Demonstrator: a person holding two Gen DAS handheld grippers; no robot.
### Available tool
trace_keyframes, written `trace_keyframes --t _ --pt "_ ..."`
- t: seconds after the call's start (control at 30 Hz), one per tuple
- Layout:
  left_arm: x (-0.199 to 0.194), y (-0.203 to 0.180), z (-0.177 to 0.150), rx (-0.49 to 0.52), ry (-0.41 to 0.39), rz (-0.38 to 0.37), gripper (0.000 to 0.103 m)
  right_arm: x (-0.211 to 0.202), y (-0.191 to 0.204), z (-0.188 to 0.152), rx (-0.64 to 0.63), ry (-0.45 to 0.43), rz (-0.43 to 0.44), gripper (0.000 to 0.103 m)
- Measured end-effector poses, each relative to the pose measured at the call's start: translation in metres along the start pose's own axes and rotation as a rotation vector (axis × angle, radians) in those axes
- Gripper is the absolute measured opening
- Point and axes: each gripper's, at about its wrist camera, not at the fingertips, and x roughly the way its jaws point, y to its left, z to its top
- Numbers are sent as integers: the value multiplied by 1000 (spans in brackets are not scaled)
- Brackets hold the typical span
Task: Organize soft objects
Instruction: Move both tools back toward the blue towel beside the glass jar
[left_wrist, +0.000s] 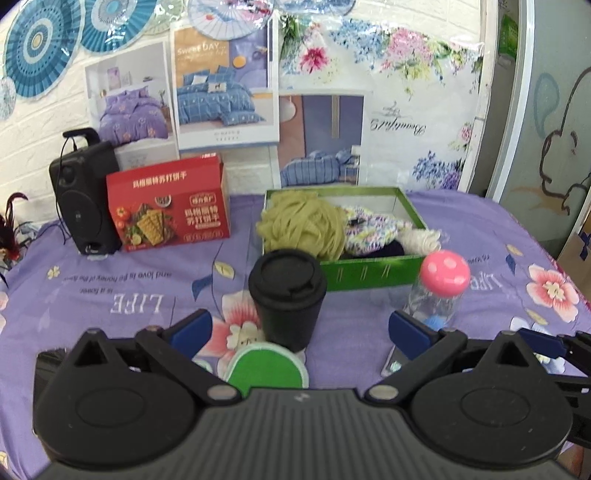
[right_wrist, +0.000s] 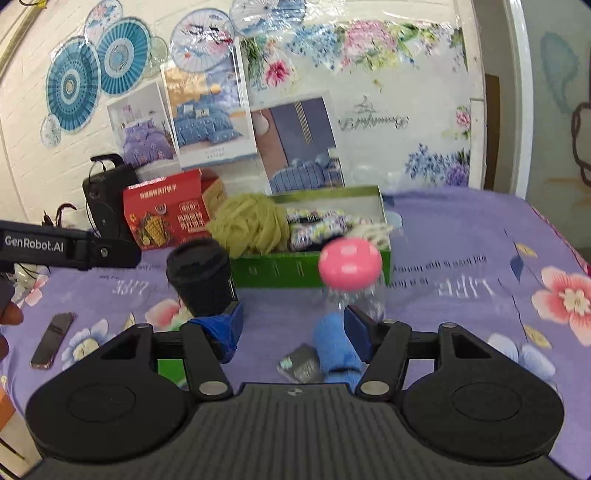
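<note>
A green box (left_wrist: 369, 273) (right_wrist: 273, 269) on the purple flowered cloth holds an olive mesh puff (left_wrist: 303, 225) (right_wrist: 251, 225), a multicoloured knit piece (left_wrist: 369, 229) (right_wrist: 317, 221), a cream soft item (left_wrist: 421, 238) and a dark one. A blue soft item (right_wrist: 336, 347) lies on the cloth between my right gripper's fingers. My right gripper (right_wrist: 293, 325) is open around it, not closed on it. My left gripper (left_wrist: 299, 328) is open and empty, with a black lidded cup (left_wrist: 287, 295) just ahead of it. A green-and-white round pad (left_wrist: 267, 365) lies below the cup.
A clear bottle with a pink dotted cap (left_wrist: 441, 284) (right_wrist: 349, 267) stands before the box. A red cracker box (left_wrist: 170, 208) and a black speaker (left_wrist: 83, 192) stand at the back left. A phone (right_wrist: 51, 339) and a small grey packet (right_wrist: 301, 363) lie on the cloth.
</note>
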Motion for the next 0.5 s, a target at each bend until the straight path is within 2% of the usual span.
trace_keyframes --t 0.23,0.37,0.5 --pt "27 3 -46 -45 113 4 101 11 -15 -49 41 55 -81 46" --pt "43 -1 -77 -35 201 -4 101 26 -15 -60 -3 127 -129 46" --pt "46 6 -98 -27 242 7 101 35 -15 -65 -70 162 -171 46"
